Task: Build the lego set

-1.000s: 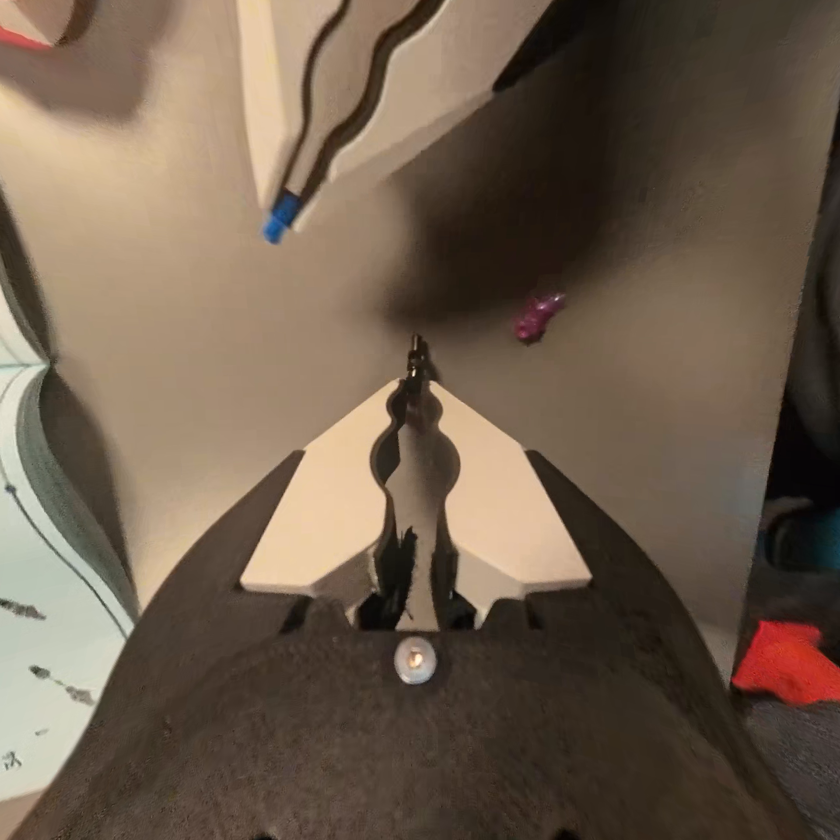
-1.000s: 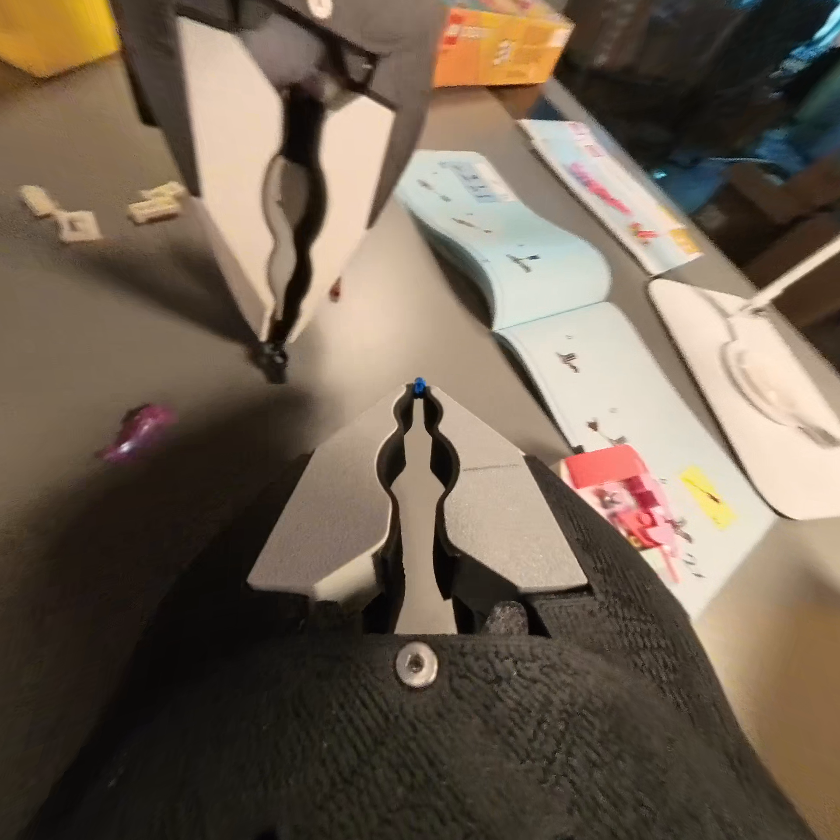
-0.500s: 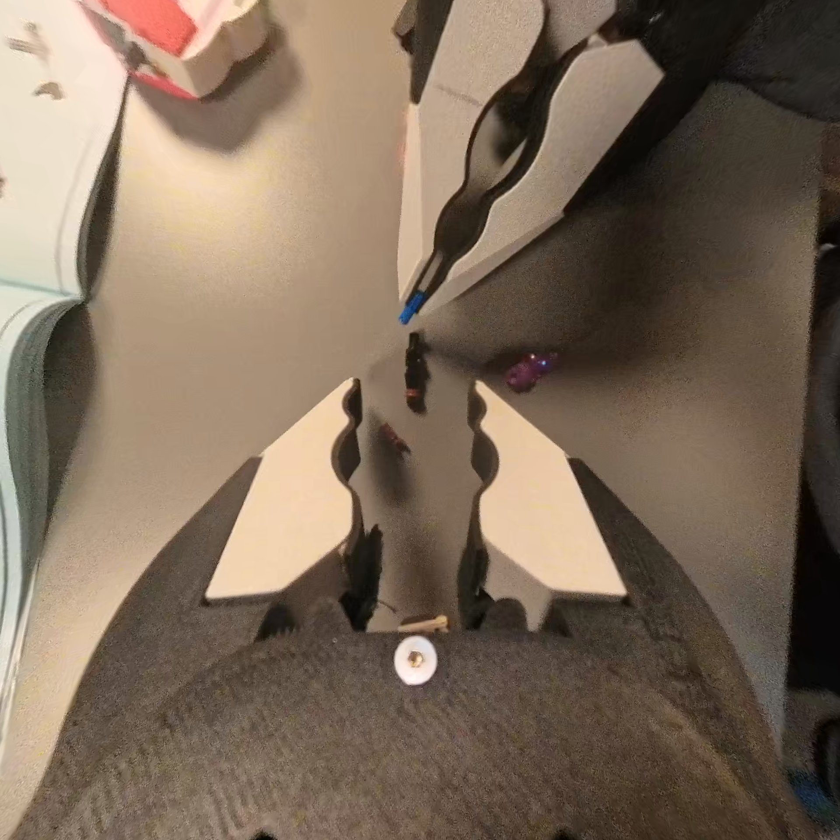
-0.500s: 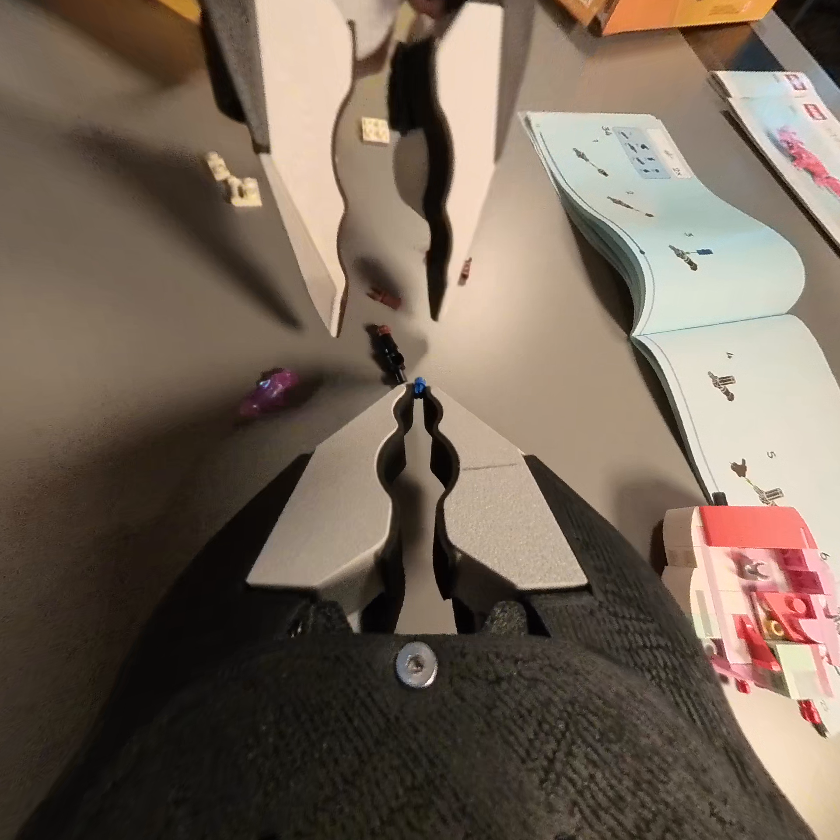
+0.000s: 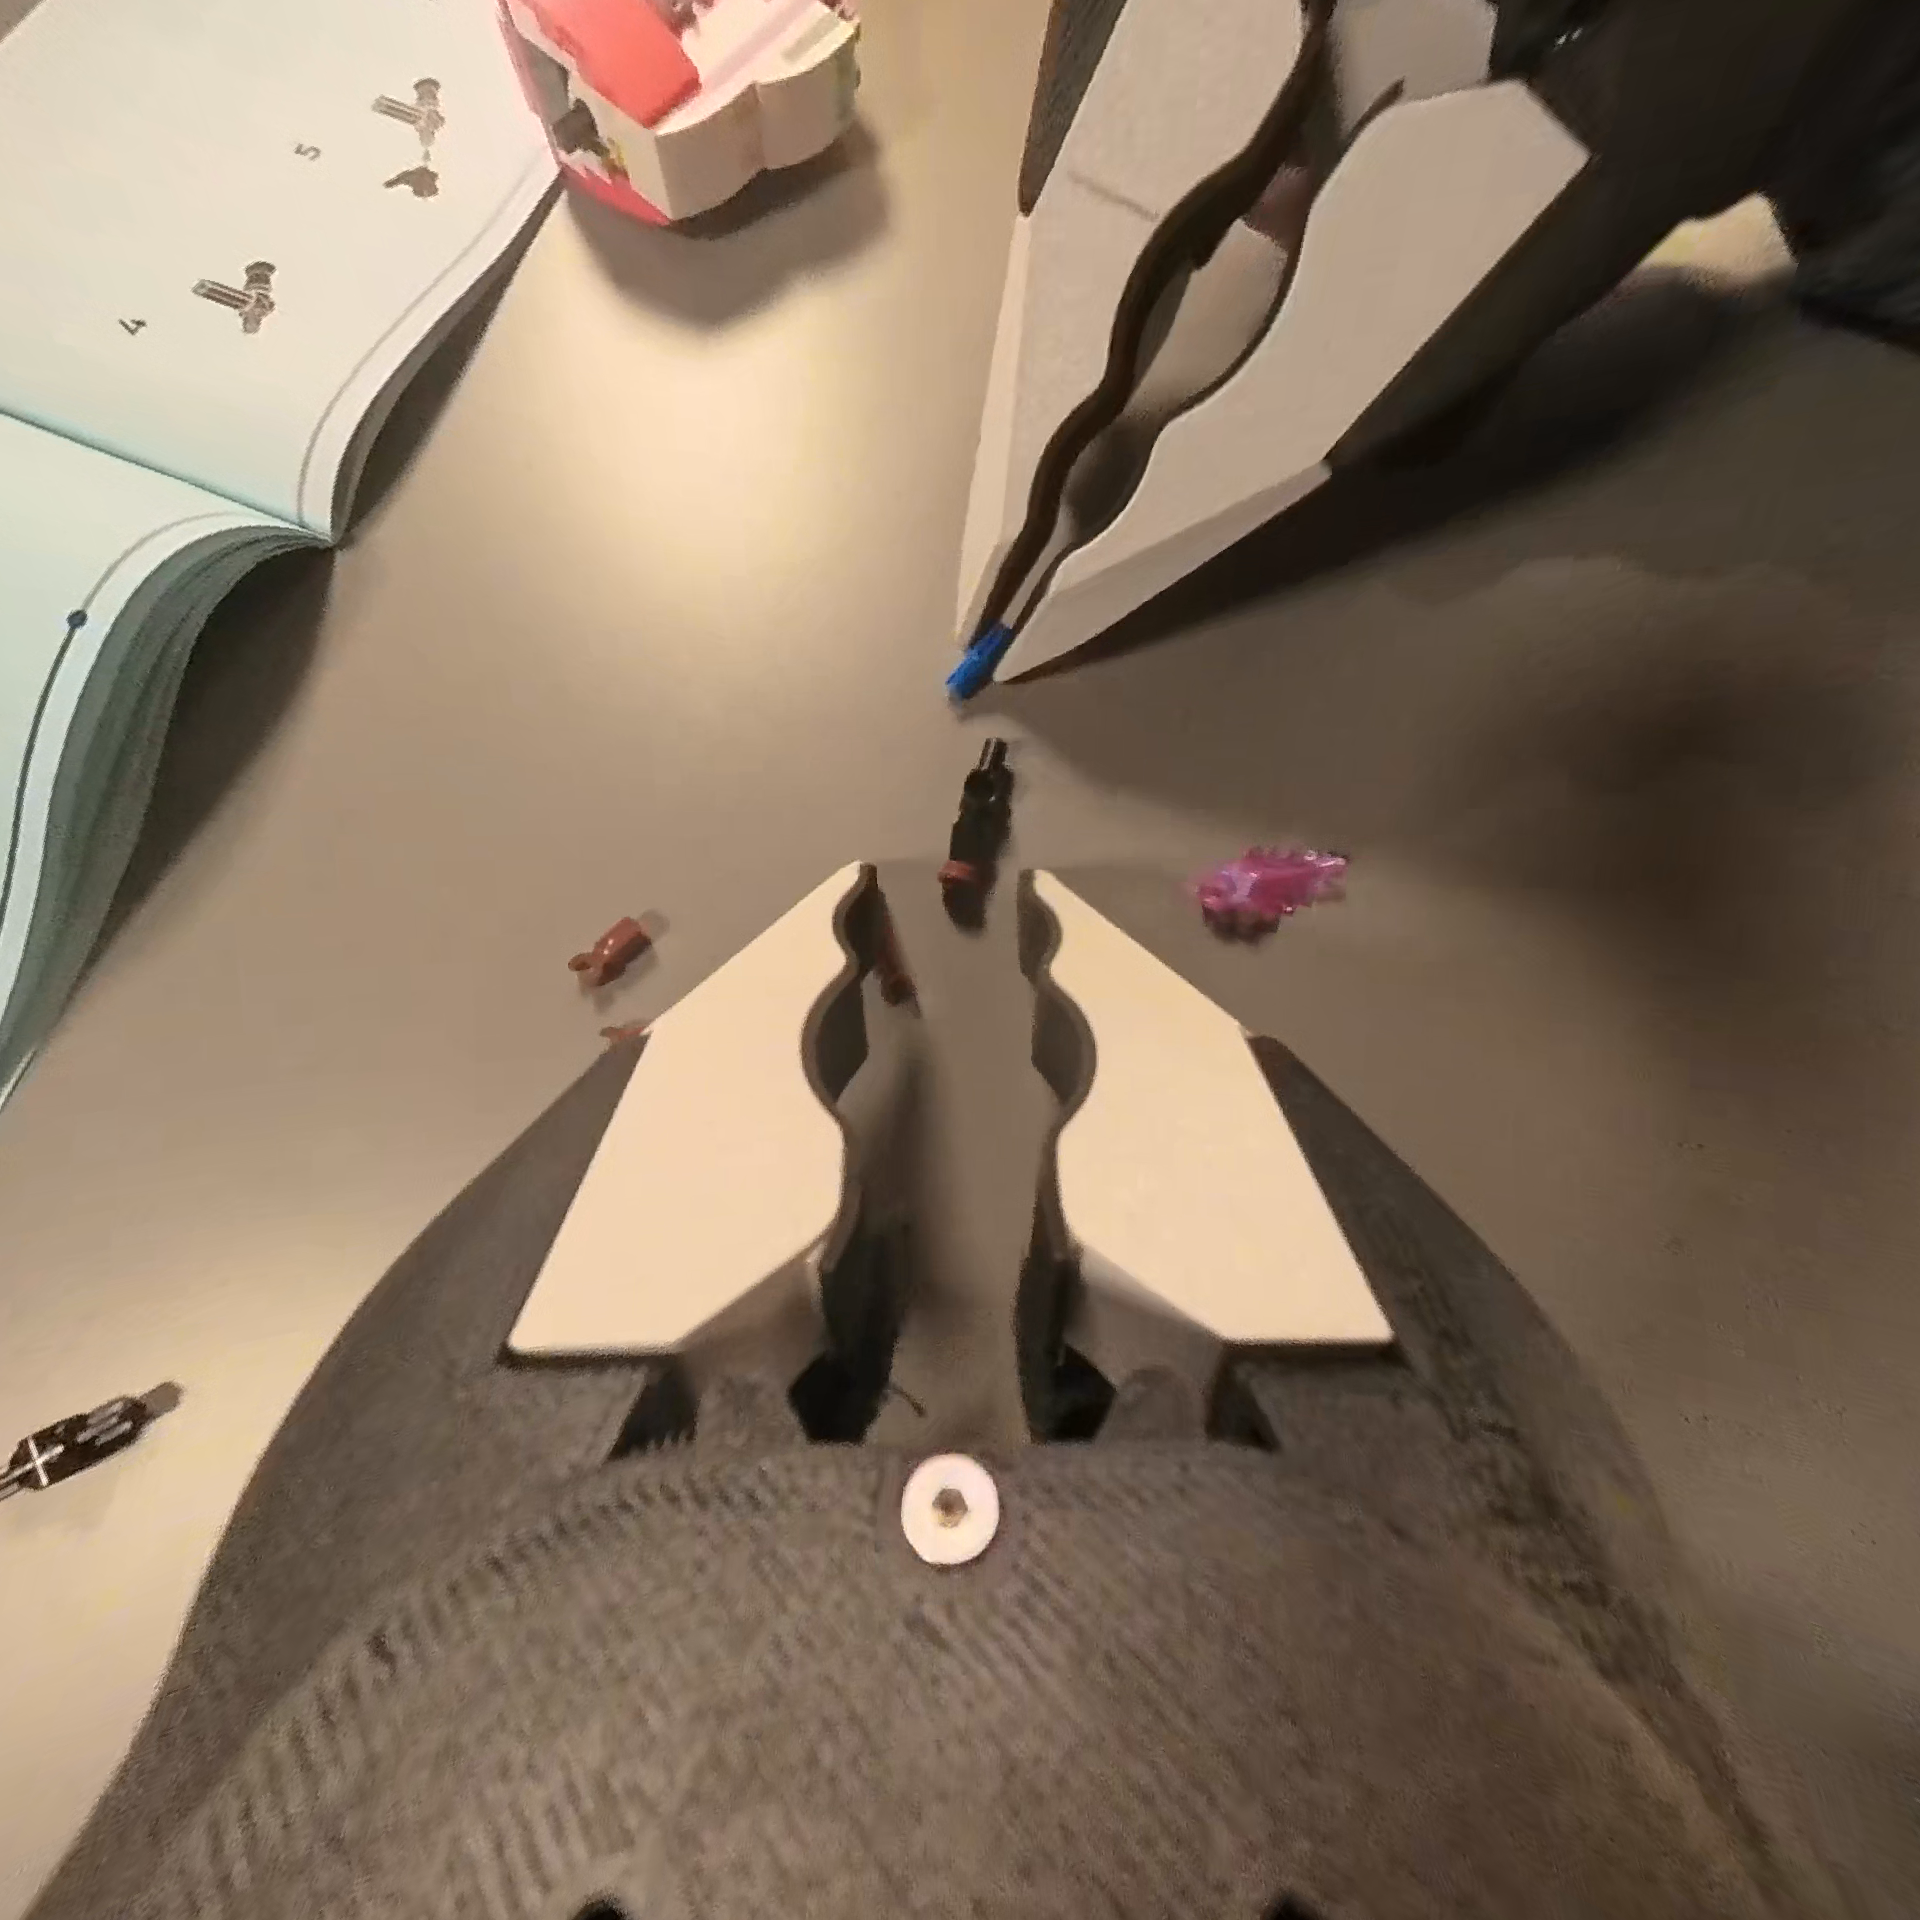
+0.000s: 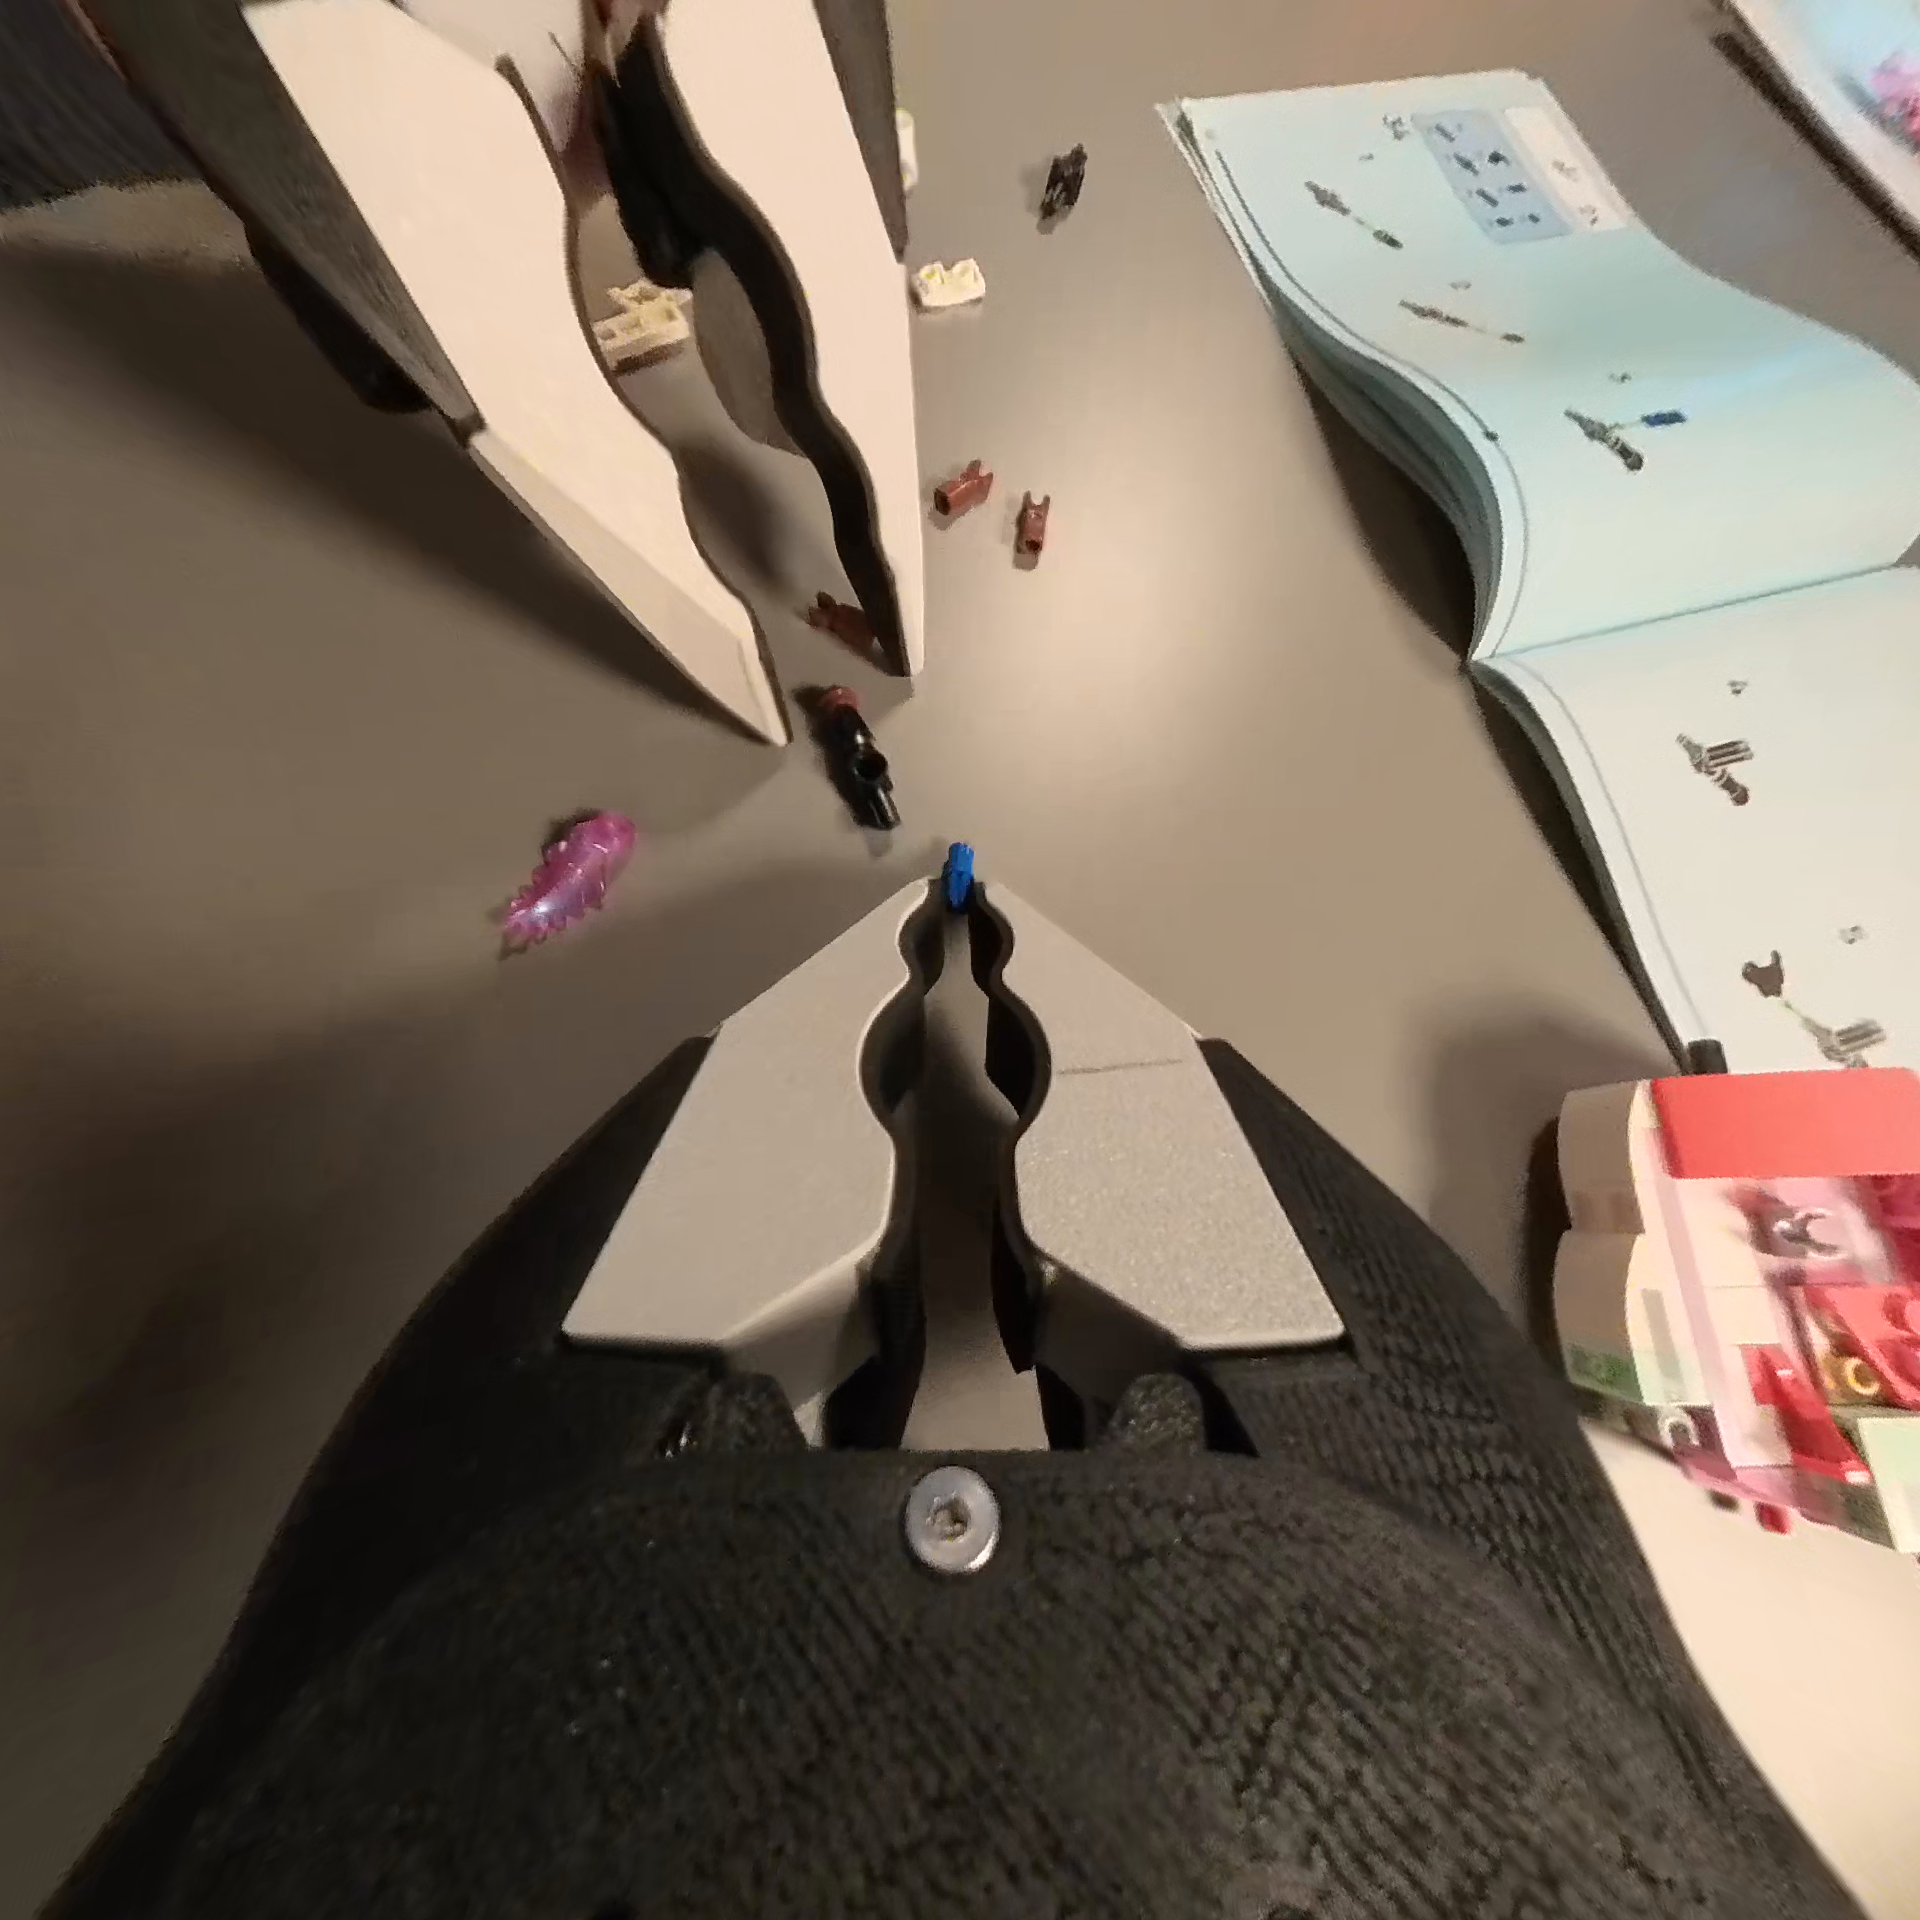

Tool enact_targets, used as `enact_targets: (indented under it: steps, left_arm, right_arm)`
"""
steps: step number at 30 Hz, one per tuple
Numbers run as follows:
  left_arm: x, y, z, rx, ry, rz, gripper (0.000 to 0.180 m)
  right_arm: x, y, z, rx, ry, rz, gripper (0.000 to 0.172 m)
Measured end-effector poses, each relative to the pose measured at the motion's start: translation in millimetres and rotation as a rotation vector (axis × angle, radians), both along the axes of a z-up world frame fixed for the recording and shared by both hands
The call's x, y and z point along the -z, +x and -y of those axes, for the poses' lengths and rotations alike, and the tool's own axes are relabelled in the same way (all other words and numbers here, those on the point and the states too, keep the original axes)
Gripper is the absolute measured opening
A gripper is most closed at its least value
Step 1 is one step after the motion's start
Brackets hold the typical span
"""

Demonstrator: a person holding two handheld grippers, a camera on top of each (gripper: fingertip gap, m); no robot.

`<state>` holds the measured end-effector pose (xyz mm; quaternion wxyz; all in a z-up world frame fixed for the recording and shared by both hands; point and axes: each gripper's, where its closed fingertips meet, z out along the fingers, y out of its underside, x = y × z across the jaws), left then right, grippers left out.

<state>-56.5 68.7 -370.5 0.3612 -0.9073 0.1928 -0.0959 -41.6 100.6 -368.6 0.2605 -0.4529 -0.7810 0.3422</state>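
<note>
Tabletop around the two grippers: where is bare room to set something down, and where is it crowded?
Bare table lies between the open booklet and the right gripper. Crowded between the tips: the black pin, brown clips and pink leaf piece by the left gripper.

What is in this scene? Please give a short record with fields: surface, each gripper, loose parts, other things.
surface: grey table
left gripper: open, over a black pin with a brown end; a brown piece lies by its left finger
right gripper: shut on a blue pin
loose parts: pink translucent piece, brown clip
other: open booklet, pink and red brick model
</note>
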Motion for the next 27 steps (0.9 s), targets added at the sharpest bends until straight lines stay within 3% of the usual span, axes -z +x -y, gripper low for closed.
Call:
enact_targets:
  steps: [5, 11, 15, 19, 23, 27]
  left_arm:
    - [0, 2, -1, 0.015, 0.018, 0.005, 0.022]
    - [0, 10, -1, 0.066, 0.031, 0.018, 0.007]
    - [0, 15, 3, 0.134, 0.062, -0.034, 0.007]
    - [-4, 26, 9, 0.228, 0.108, -0.07, 0.006]
    - [-19, 31, 9, 0.262, 0.193, -0.056, 0.006]
    - [-43, 25, 2, 0.199, 0.353, -0.043, 0.007]
  right_arm:
    - [0, 3, -3, 0.013, -0.039, 0.02, 0.005]
    - [-2, 5, -8, 0.021, -0.04, 0.026, 0.027]
    - [-21, 5, 22, -0.117, -0.073, -0.083, 0.021]
    - [-13, 9, 37, -0.196, -0.041, -0.066, 0.015]
    - [-19, 10, 41, -0.212, -0.107, -0.07, 0.007]
    - [-39, 4, 38, -0.144, -0.284, -0.108, 0.006]
